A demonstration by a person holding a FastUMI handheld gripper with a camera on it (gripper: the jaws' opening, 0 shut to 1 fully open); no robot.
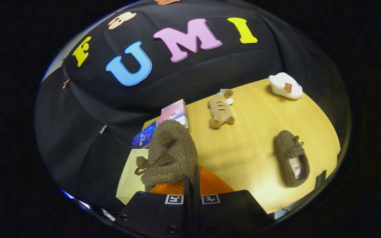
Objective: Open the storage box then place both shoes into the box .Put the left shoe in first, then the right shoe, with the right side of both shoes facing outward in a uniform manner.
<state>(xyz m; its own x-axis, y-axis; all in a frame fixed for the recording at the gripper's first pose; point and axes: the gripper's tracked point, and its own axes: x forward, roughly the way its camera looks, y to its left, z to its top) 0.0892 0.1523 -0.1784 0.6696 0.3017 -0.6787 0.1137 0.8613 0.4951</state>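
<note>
Gripper view. Your gripper has its two fingers drawn close together, and they pinch the rear edge of a fuzzy brown slipper; both fingers press on it, so the claw is narrow and holding that slipper. The held slipper hangs just ahead of the fingers, toe pointing away from you, with its small bow turned to the left. Directly under it lies the orange storage box, of which you see only a slanted orange surface beside the fingers; whether the slipper touches the box cannot be told. A pale sheet lies on the near left, beneath the slipper and the box.

The second brown slipper rests on the wooden table well to the right of your fingers, opening upward, with a tag visible inside it. Farther off, near the middle of the table, lies a tan plush toy. A white soft object with a red label sits at the far right corner. Beyond the held slipper, at the table's far left edge, you see a pink carton and a blue packet just beside it.
</note>
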